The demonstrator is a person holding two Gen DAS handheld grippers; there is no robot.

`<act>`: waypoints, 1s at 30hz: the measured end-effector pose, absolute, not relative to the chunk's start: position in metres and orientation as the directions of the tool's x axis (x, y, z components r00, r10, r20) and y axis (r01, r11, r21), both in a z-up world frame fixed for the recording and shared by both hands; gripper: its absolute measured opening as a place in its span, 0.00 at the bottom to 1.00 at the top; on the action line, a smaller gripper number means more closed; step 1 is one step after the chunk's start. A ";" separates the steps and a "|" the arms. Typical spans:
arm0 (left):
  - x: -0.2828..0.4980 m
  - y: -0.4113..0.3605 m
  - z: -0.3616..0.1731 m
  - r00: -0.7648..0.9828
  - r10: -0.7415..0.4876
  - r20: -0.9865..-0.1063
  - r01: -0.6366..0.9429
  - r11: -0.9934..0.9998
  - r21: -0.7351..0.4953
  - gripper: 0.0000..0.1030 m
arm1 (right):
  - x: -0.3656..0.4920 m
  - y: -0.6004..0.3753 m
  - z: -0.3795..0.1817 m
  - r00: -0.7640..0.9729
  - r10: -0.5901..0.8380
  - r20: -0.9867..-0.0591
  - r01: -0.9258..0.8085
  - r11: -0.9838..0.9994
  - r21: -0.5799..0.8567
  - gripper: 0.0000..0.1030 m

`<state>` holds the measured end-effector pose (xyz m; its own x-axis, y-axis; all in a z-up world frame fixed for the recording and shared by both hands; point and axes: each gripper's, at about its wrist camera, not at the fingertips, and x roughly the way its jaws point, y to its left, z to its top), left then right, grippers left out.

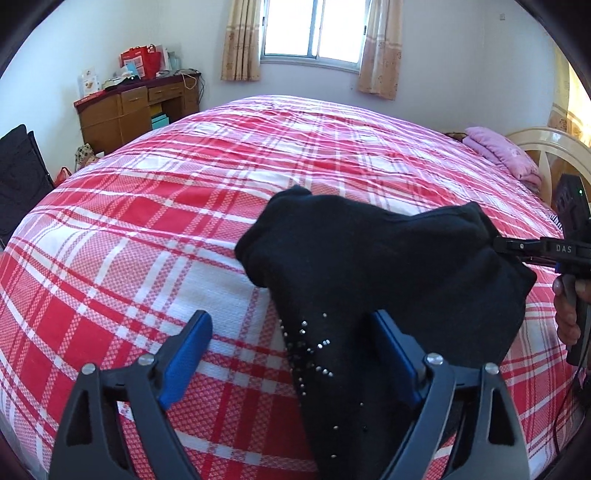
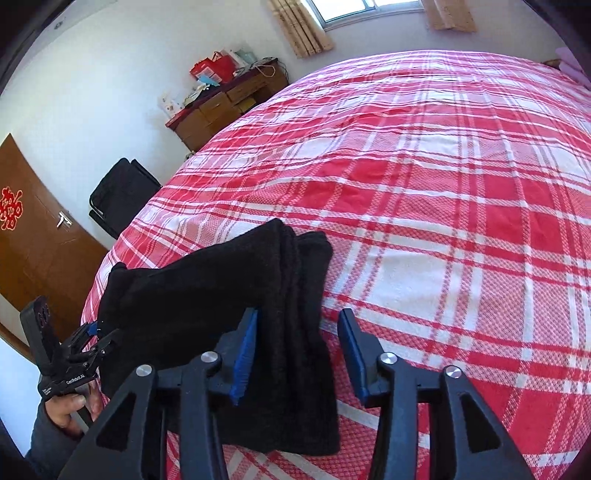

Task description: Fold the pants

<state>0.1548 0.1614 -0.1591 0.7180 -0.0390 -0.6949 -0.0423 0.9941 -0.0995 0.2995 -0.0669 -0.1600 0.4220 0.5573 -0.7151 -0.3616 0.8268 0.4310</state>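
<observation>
A big bed (image 1: 184,206) with a red and white checked cover fills most of both views. Most of its cover is bare, with lots of open room toward the window (image 1: 314,29) and the far edge. A pink blanket (image 1: 506,155) lies folded at the bed's far right side, by the headboard.

A brown desk (image 1: 136,107) stands by the wall, past the bed's left edge. Red bags (image 1: 142,61) and boxes are piled on its top, and a teal box (image 1: 159,120) sits in its open shelf. A black chair (image 2: 122,195) stands near the bed's left edge, near a brown door (image 2: 33,240).

The black pants (image 1: 369,258) lie bunched in layers on the near part of the bed. Small shiny studs dot one part.

The left gripper (image 1: 291,354) is wide apart, with the pants over its right finger. The right gripper (image 2: 299,354) is spread wide too, with pants cloth lying between its fingers, not pinched.
</observation>
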 end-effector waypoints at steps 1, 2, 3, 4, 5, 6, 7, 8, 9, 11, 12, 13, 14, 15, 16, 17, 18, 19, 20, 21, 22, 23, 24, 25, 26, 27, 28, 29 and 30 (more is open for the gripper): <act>0.155 0.161 -0.159 0.718 -0.037 -0.695 -0.044 0.994 -0.098 0.88 | 0.299 -0.069 -0.160 0.422 0.564 -0.710 -0.359 0.823 0.440 0.45; 0.154 0.163 -0.159 0.718 -0.031 -0.695 -0.048 0.994 -0.094 0.90 | 0.298 -0.071 -0.161 0.424 0.569 -0.705 -0.356 0.820 0.448 0.45; 0.153 0.162 -0.160 0.718 -0.029 -0.696 -0.048 0.995 -0.092 0.90 | 0.297 -0.074 -0.161 0.428 0.573 -0.699 -0.353 0.818 0.454 0.45; 0.153 0.162 -0.160 0.717 -0.028 -0.697 -0.049 0.995 -0.090 0.90 | 0.296 -0.075 -0.161 0.430 0.575 -0.697 -0.352 0.817 0.457 0.45; 0.152 0.163 -0.160 0.716 -0.026 -0.698 -0.050 0.995 -0.088 0.91 | 0.295 -0.076 -0.161 0.432 0.575 -0.695 -0.350 0.817 0.458 0.45; 0.151 0.163 -0.160 0.715 -0.023 -0.699 -0.052 0.995 -0.086 0.92 | 0.294 -0.077 -0.161 0.433 0.576 -0.693 -0.349 0.816 0.460 0.45; 0.150 0.164 -0.160 0.713 -0.018 -0.701 -0.055 0.995 -0.082 0.93 | 0.294 -0.077 -0.162 0.435 0.576 -0.692 -0.349 0.816 0.461 0.45; 0.148 0.164 -0.160 0.712 -0.016 -0.702 -0.056 0.995 -0.080 0.93 | 0.294 -0.077 -0.162 0.436 0.576 -0.691 -0.349 0.816 0.461 0.47; 0.148 0.163 -0.160 0.711 -0.014 -0.703 -0.056 0.995 -0.076 0.94 | 0.293 -0.078 -0.162 0.439 0.572 -0.692 -0.348 0.819 0.457 0.48; 0.146 0.163 -0.160 0.707 -0.001 -0.707 -0.063 0.996 -0.064 0.98 | 0.292 -0.078 -0.162 0.447 0.560 -0.698 -0.347 0.827 0.441 0.52; 0.145 0.163 -0.160 0.705 0.005 -0.709 -0.066 0.996 -0.059 0.98 | 0.291 -0.077 -0.162 0.454 0.546 -0.704 -0.347 0.836 0.425 0.54; 0.143 0.163 -0.161 0.704 0.010 -0.710 -0.070 0.996 -0.055 0.99 | 0.290 -0.077 -0.161 0.456 0.539 -0.708 -0.347 0.841 0.415 0.55; 0.142 0.162 -0.161 0.704 0.016 -0.710 -0.073 0.996 -0.050 1.00 | 0.290 -0.076 -0.161 0.458 0.528 -0.715 -0.345 0.847 0.405 0.57; 0.142 0.162 -0.161 0.702 0.020 -0.711 -0.075 0.996 -0.045 1.00 | 0.291 -0.075 -0.161 0.461 0.514 -0.724 -0.339 0.855 0.392 0.60; 0.141 0.161 -0.161 0.702 0.026 -0.712 -0.079 0.996 -0.041 1.00 | 0.290 -0.075 -0.161 0.465 0.503 -0.729 -0.335 0.862 0.381 0.61; 0.140 0.160 -0.160 0.700 0.031 -0.714 -0.084 0.996 -0.038 1.00 | 0.289 -0.074 -0.159 0.473 0.488 -0.734 -0.332 0.870 0.364 0.62; 0.139 0.160 -0.159 0.697 0.035 -0.716 -0.086 0.996 -0.036 1.00 | 0.287 -0.073 -0.156 0.481 0.473 -0.738 -0.332 0.878 0.346 0.62; 0.138 0.159 -0.158 0.692 0.039 -0.720 -0.089 0.996 -0.031 1.00 | 0.284 -0.073 -0.152 0.487 0.461 -0.741 -0.331 0.883 0.332 0.62; 0.137 0.158 -0.156 0.687 0.047 -0.725 -0.091 0.996 -0.021 1.00 | 0.281 -0.075 -0.149 0.494 0.452 -0.743 -0.328 0.888 0.323 0.62; 0.135 0.155 -0.152 0.685 0.056 -0.726 -0.089 0.996 -0.007 1.00 | 0.276 -0.077 -0.143 0.511 0.434 -0.742 -0.320 0.897 0.305 0.62; 0.133 0.152 -0.149 0.686 0.063 -0.725 -0.083 0.997 0.009 1.00 | 0.272 -0.081 -0.137 0.525 0.426 -0.737 -0.318 0.901 0.295 0.62; 0.132 0.149 -0.147 0.687 0.069 -0.724 -0.074 0.997 0.025 1.00 | 0.266 -0.084 -0.130 0.539 0.424 -0.728 -0.320 0.902 0.288 0.62; 0.131 0.147 -0.145 0.687 0.073 -0.723 -0.069 0.997 0.036 1.00 | 0.259 -0.090 -0.120 0.554 0.426 -0.715 -0.327 0.902 0.284 0.62; 0.129 0.144 -0.143 0.686 0.079 -0.724 -0.063 0.997 0.049 1.00 | 0.255 -0.093 -0.116 0.561 0.425 -0.711 -0.329 0.902 0.280 0.62; 0.128 0.140 -0.141 0.683 0.082 -0.726 -0.057 0.997 0.059 1.00 | 0.248 -0.098 -0.109 0.570 0.414 -0.710 -0.330 0.907 0.264 0.62; 0.126 0.136 -0.139 0.682 0.080 -0.726 -0.049 0.997 0.064 1.00 | 0.243 -0.100 -0.106 0.574 0.404 -0.712 -0.330 0.910 0.250 0.62; 0.124 0.133 -0.136 0.685 0.079 -0.725 -0.044 0.997 0.067 1.00 | 0.237 -0.103 -0.102 0.577 0.392 -0.717 -0.333 0.914 0.232 0.62; 0.122 0.129 -0.132 0.690 0.076 -0.720 -0.037 0.997 0.071 1.00 | 0.231 -0.105 -0.098 0.578 0.383 -0.721 -0.336 0.916 0.217 0.62; 0.120 0.125 -0.128 0.695 0.074 -0.715 -0.030 0.997 0.074 1.00 | 0.225 -0.106 -0.094 0.580 0.375 -0.723 -0.339 0.918 0.204 0.62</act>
